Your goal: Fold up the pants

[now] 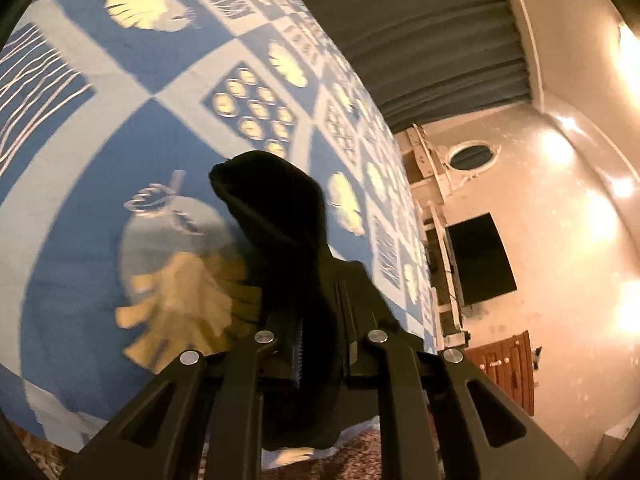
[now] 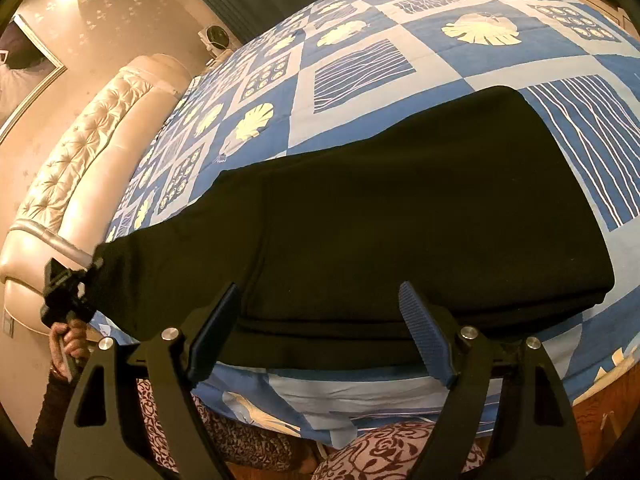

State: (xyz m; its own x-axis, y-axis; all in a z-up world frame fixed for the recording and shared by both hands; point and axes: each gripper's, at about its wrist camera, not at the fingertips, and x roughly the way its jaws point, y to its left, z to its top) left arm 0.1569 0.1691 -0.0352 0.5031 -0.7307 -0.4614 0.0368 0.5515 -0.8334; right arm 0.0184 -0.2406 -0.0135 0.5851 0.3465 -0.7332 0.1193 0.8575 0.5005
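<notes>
1. Black pants (image 2: 400, 216) are laid on the blue patterned bedspread (image 2: 360, 64).
2. A pant end is clamped by the left gripper (image 1: 320, 344), at nine o'clock.
3. The right gripper (image 2: 320, 332) is held spread, at six o'clock.

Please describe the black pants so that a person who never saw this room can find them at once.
Look at the big bed with the blue and white patchwork cover printed with pale leaves. The pants lie along its near edge, in front of the open right gripper; their far end is pinched in the left gripper. They are the only plain black thing on that patterned cover.
</notes>
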